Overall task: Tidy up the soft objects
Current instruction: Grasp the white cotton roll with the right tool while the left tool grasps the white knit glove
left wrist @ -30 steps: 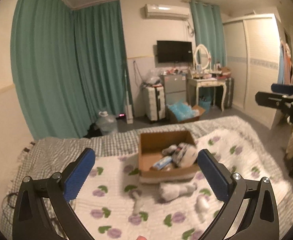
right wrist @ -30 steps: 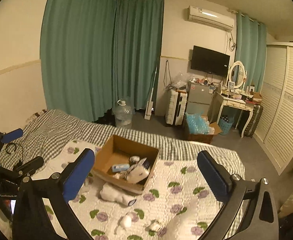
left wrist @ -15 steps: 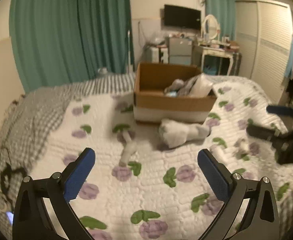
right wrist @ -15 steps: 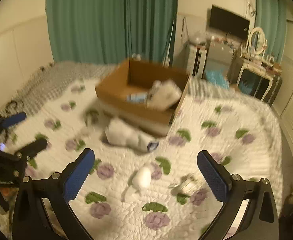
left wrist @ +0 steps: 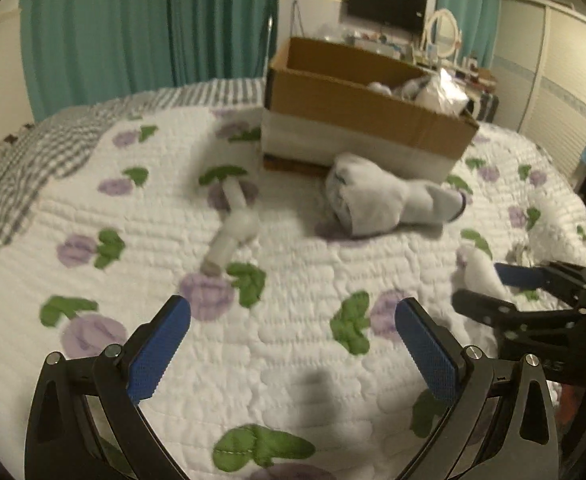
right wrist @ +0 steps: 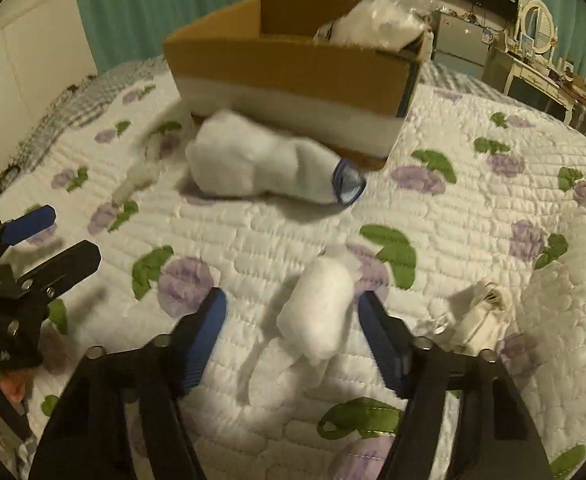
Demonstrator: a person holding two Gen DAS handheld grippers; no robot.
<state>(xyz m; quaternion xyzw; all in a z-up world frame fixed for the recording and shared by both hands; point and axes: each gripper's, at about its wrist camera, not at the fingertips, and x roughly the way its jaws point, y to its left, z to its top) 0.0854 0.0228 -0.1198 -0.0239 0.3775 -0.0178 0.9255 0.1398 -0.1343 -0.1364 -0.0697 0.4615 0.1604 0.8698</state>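
A cardboard box (left wrist: 357,116) (right wrist: 293,68) with soft items inside sits on the flowered quilt. A white sock bundle (left wrist: 377,200) (right wrist: 261,164) lies in front of it. A small white rolled sock (left wrist: 233,228) lies to the left. My right gripper (right wrist: 293,312) is open, its jaws on either side of a small white soft wad (right wrist: 321,312), not closed on it; it also shows in the left wrist view (left wrist: 493,288). My left gripper (left wrist: 293,340) (right wrist: 53,236) is open and empty above the quilt.
Another small white bundle (right wrist: 481,312) lies right of the wad. A grey checked blanket (left wrist: 33,152) covers the bed's far left. Teal curtains (left wrist: 133,28), a TV (left wrist: 389,0) and a dresser stand beyond the bed.
Both grippers have dropped from high above the room down close to the quilt. The right gripper's jaws have narrowed and now straddle the white wad.
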